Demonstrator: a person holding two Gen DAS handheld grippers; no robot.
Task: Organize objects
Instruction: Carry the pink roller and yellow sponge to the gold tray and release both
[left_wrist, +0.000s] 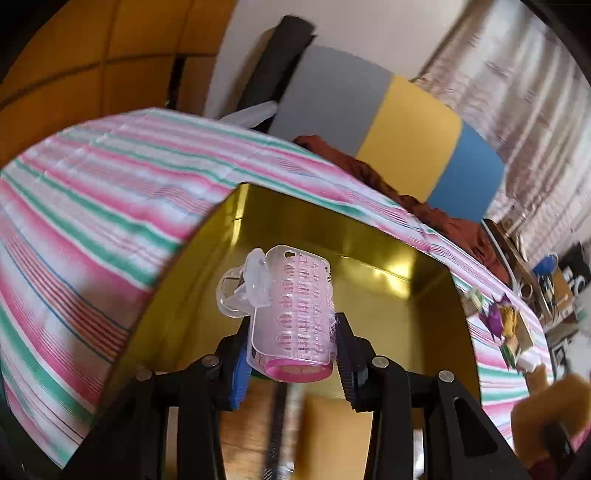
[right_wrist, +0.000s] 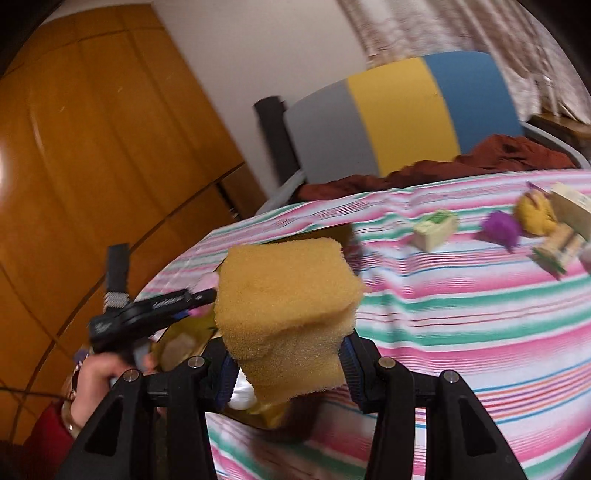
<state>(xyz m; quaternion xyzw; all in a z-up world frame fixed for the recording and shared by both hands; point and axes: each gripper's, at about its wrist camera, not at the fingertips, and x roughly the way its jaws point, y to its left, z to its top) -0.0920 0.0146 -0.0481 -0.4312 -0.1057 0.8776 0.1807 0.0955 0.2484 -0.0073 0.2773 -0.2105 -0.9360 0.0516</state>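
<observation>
My left gripper (left_wrist: 293, 354) is shut on a pink hair roller in a clear plastic clip cover (left_wrist: 293, 314), held above the open gold tin (left_wrist: 388, 236) on the striped cloth. In the right wrist view my right gripper (right_wrist: 288, 365) is shut on a yellow sponge (right_wrist: 286, 306) that bulges above the fingers. That sponge also shows at the lower right edge of the left wrist view (left_wrist: 546, 402). The left gripper (right_wrist: 147, 310) appears at the left of the right wrist view, held by a hand (right_wrist: 99, 373) over the tin (right_wrist: 184, 339).
A pink, green and white striped cloth (right_wrist: 443, 314) covers the table. On its far right lie a small soap box (right_wrist: 434, 229), a purple pompom (right_wrist: 502, 225), a yellow pompom (right_wrist: 535, 214) and more boxes. A grey, yellow and blue chair back (right_wrist: 402, 110) stands behind, with rust-brown fabric (right_wrist: 480, 158).
</observation>
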